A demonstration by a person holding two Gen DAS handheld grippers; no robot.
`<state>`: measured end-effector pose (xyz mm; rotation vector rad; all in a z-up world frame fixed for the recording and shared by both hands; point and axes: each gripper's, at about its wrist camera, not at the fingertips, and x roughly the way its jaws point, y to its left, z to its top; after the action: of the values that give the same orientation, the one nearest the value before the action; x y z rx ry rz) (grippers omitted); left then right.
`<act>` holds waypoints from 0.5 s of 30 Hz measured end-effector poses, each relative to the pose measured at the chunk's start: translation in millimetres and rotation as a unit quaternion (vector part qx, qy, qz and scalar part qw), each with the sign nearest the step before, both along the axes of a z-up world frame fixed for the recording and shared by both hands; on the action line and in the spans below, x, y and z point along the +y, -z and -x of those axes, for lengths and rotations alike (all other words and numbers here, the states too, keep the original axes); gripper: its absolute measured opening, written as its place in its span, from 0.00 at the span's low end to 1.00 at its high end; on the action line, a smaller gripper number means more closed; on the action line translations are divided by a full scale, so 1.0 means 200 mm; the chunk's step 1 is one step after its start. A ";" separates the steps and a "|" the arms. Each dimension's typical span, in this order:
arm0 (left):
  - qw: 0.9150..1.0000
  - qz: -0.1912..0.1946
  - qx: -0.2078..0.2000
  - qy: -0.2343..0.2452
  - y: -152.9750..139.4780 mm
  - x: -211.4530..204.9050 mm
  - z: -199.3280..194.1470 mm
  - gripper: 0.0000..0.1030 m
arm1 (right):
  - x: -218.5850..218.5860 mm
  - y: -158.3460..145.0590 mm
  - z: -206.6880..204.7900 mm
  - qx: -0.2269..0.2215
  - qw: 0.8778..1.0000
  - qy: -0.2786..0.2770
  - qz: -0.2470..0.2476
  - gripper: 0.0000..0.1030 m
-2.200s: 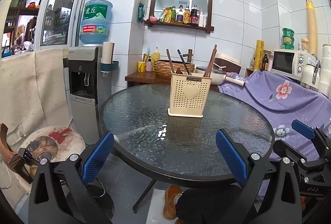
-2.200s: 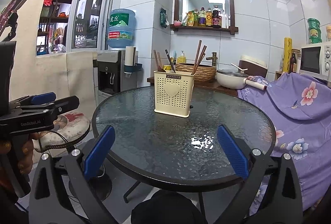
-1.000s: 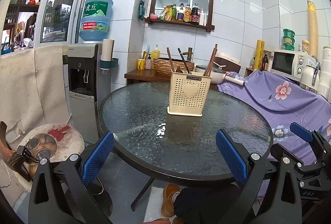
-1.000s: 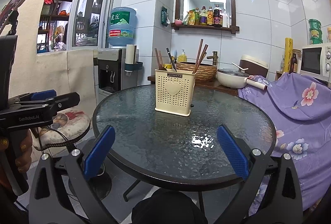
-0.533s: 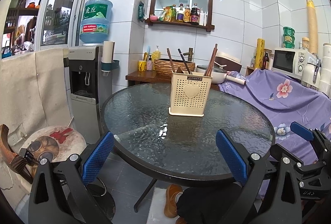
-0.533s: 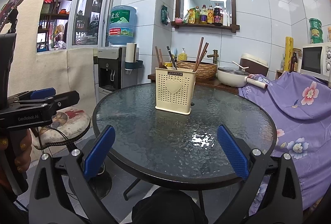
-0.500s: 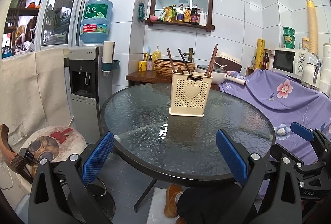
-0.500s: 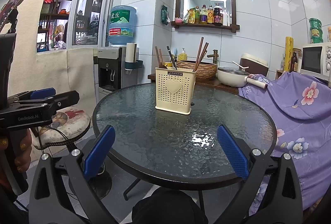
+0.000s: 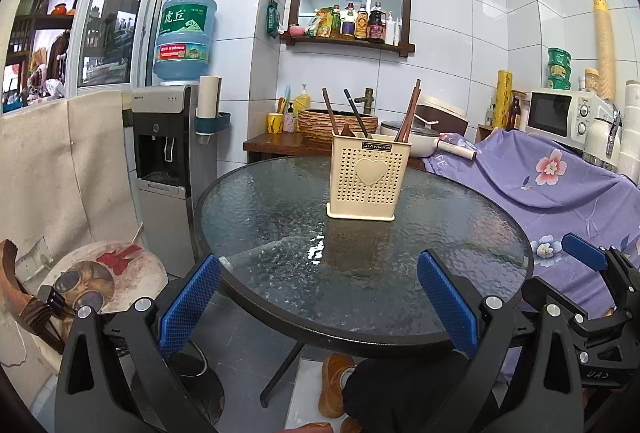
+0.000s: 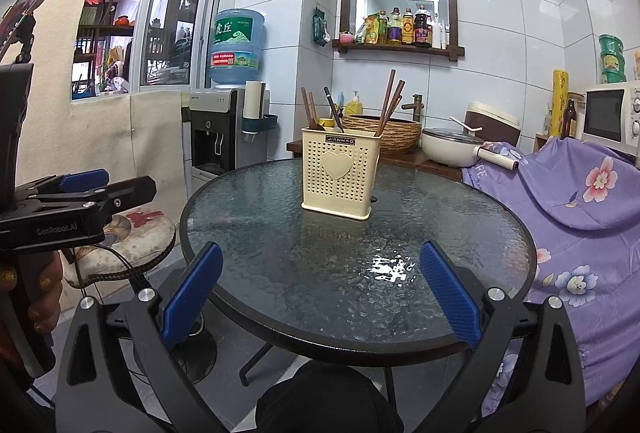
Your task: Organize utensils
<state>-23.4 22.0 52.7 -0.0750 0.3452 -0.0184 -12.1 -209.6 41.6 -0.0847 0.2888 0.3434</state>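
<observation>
A cream perforated utensil holder (image 9: 367, 177) with a heart on its front stands upright on the round glass table (image 9: 360, 273), toward the far side. Brown chopsticks (image 9: 408, 115) and dark utensil handles (image 9: 354, 111) stick up out of it. It also shows in the right wrist view (image 10: 339, 173), with chopsticks (image 10: 388, 101) leaning in it. My left gripper (image 9: 318, 297) is open and empty, held back at the table's near edge. My right gripper (image 10: 318, 293) is open and empty, also at the near edge. The left gripper shows at the left of the right wrist view (image 10: 76, 201).
A water dispenser (image 9: 168, 153) and a cushioned stool (image 9: 104, 273) stand left of the table. A purple flowered cloth (image 9: 560, 185) covers furniture on the right. A wooden counter with a basket sink (image 10: 384, 131) and a white pot (image 10: 452, 149) is behind the table.
Nothing has been grasped or released. Both grippers stay open with only a slight drift of the views.
</observation>
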 end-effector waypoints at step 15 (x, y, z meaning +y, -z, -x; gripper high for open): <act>1.000 0.000 0.000 -0.001 0.00 0.00 0.00 0.94 | 0.01 0.02 0.00 0.003 1.000 -0.002 0.002 0.94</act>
<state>-23.3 21.3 52.7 -0.0749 0.3447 -0.0165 -11.3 -207.8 38.1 -0.0891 0.2946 0.3472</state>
